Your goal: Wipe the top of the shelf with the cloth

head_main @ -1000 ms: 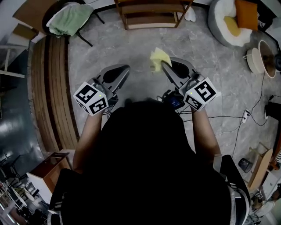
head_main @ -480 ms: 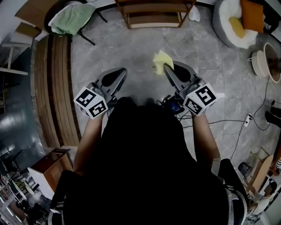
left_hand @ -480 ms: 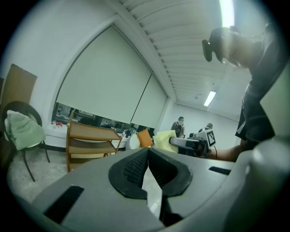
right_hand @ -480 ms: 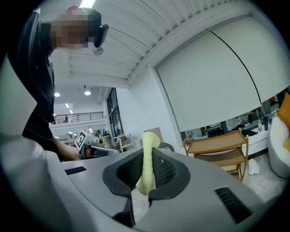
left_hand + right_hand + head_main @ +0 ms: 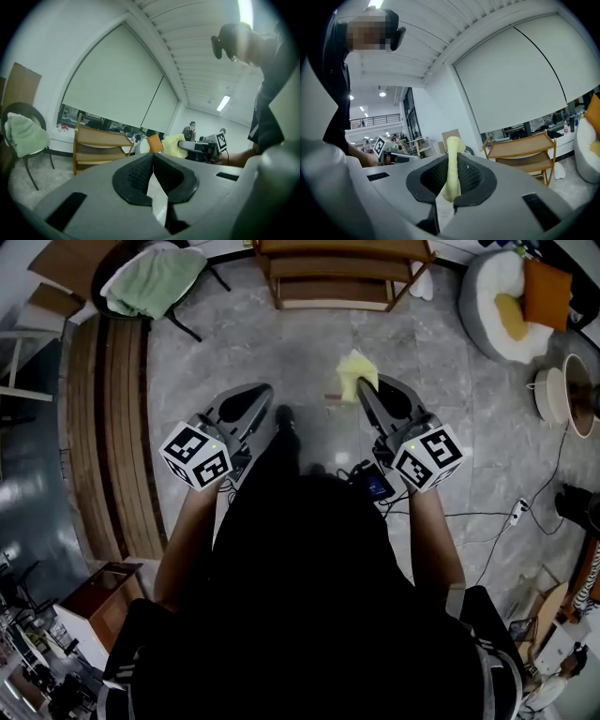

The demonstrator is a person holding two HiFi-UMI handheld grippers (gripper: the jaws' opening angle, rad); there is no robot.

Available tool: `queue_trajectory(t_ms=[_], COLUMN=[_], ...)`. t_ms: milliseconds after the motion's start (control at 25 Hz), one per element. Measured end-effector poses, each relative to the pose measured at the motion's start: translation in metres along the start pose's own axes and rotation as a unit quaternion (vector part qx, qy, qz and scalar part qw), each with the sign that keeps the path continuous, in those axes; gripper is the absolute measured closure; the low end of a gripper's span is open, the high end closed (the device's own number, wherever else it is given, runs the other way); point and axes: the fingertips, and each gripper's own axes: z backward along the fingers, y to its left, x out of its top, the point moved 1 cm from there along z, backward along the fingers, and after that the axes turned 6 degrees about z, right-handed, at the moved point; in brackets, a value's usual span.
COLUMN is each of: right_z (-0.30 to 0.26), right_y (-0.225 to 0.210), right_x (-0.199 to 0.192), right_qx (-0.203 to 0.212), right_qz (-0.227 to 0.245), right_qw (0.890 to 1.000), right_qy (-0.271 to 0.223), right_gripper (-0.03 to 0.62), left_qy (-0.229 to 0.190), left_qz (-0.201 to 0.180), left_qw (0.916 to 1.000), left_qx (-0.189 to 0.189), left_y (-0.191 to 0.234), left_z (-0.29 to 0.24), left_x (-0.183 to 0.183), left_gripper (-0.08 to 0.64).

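A dark chair [image 5: 176, 322] stands at the far left on the grey stone floor [image 5: 309, 343], with a green towel [image 5: 150, 279] heaped on its seat. Beside it runs a wide band of wooden planks [image 5: 103, 427]. At the far right lies a round white cushion bed [image 5: 487, 287] holding an orange pillow [image 5: 547, 294] and a yellow one [image 5: 511, 315]. Thin cables [image 5: 469, 515] trail over the floor to a white power strip [image 5: 514, 513]. A small wooden cabinet [image 5: 98, 589] sits at the near left.

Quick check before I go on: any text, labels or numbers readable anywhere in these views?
No readable text in any view.
Left cube, right cube: black-and-white square patterns, no letters.
Small blue screen: too small to read.
Cloth: plain yellow, no print.
Bottles by the window: labels too small.
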Motion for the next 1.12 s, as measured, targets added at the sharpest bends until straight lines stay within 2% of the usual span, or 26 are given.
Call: queue_trajectory(t_ms=[280,560,800,1000,1120], right_z=[-0.096,-0.161,-0.197,-0.22,-0.242], right_y=[-0.05,-0.075,-0.104,-0.158,-0.198], right_x=[0.026,0.057,0.069,0.07,0.071], right_qx=[-0.009,-0.024,-0.032,-0.03,-0.016], right_qz=[0.009,0.016,0.004,0.001,-0.006], right_qw=[0.999,0.999,0.999,0.998,0.999], right_qy=[0.041,0.046,0.04,0.047,0.042], right_gripper=[0.549,0.549,0.549,0.549,0.549], left_qy=[-0.01,-0.016,-0.003,-0.004,0.002], left_qz=[0.015,0.013,0.033,0.022,0.011], left_qw=[0.9998,0.9995,0.9989,0.9993,0.9999], left_qx=[-0.005,-0.023,-0.033,-0.03,-0.01], left_y=[0.094,0.146,0.194,0.214,0.232], left_z=[-0.043,-0.053,-0.087,-0.135,-0.164], left_x=[0.059,0.109,0.127,0.149,0.161], left_gripper=[0.548,0.548,0.548,0.548,0.548])
